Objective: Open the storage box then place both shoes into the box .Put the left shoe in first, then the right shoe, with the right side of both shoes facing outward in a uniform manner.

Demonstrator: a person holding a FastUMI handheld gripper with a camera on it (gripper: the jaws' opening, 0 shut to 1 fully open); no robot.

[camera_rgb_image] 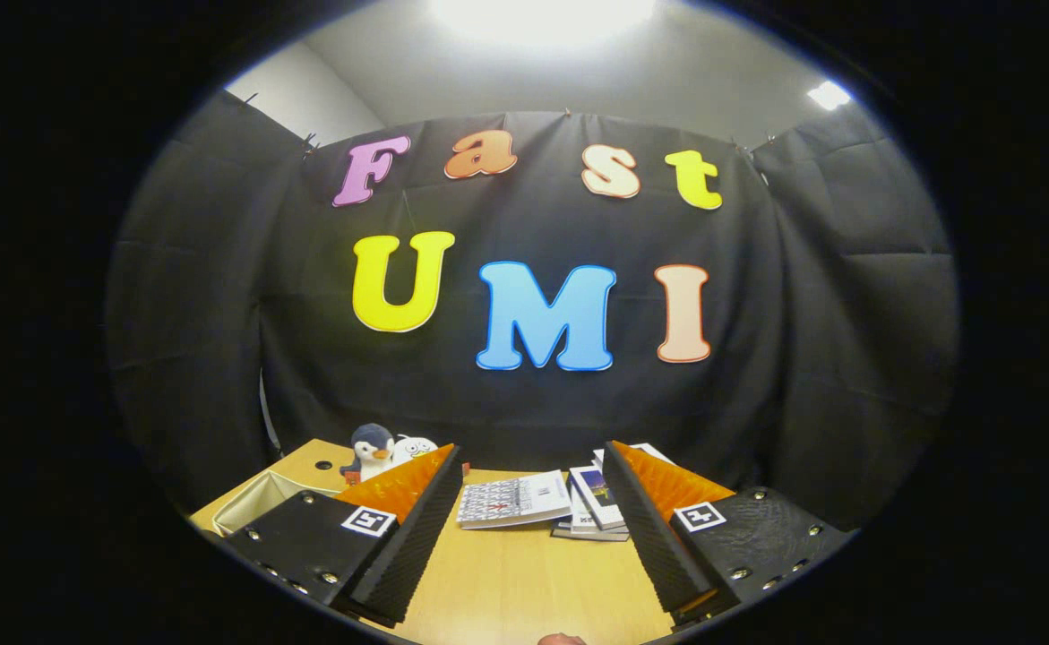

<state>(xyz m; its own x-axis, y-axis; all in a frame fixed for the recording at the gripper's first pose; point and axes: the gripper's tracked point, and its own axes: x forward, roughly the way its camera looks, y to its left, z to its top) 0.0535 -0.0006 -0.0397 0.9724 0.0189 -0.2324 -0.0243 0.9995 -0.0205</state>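
A black cloth wall backs a wooden tabletop (524, 573). The tool (533, 488) hangs above it, fingers spread wide and pinching nothing. Beyond them lie books (513, 499) and a stack (597, 506). Left of the fingers stand a penguin toy (370, 452) and an open box (260, 503).

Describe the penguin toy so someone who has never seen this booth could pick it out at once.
Start at the wooden table in front of the black cloth wall. The open claw holds nothing; follow its left finger to the table's far edge. There, beside a white plush, sits the penguin toy: dark grey head, white face and orange beak, unlike the flat books further right.
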